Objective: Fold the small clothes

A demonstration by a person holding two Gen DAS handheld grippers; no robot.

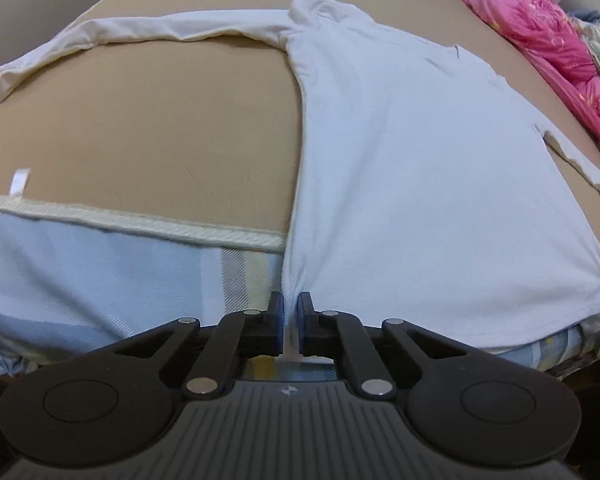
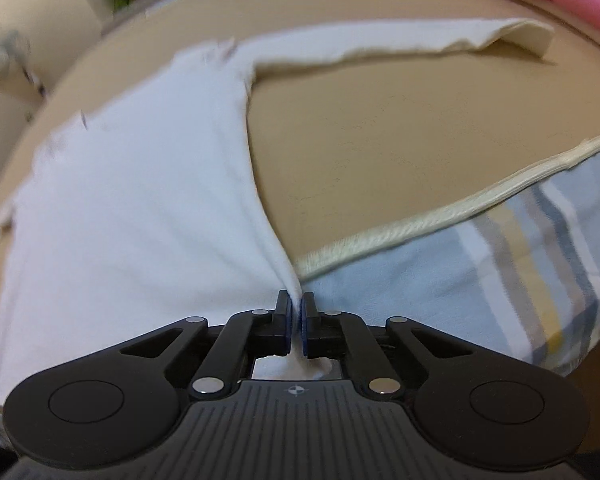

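A white long-sleeved shirt (image 1: 420,168) lies spread flat on a tan mat (image 1: 160,128), one sleeve (image 1: 140,32) stretched out to the left. My left gripper (image 1: 291,312) is shut on the shirt's near left hem corner, cloth pinched between its blue pads. In the right wrist view the same shirt (image 2: 132,200) fills the left half, its other sleeve (image 2: 400,40) reaching right. My right gripper (image 2: 296,312) is shut on the near right hem corner, and the fabric bunches into folds at the pads.
The tan mat (image 2: 400,152) has a cream piped edge (image 1: 140,224) and lies on a blue, grey and yellow checked sheet (image 2: 480,256). A pink quilt (image 1: 540,40) and other bedding are piled at the far right. A small white tag (image 1: 20,178) sits on the mat's left.
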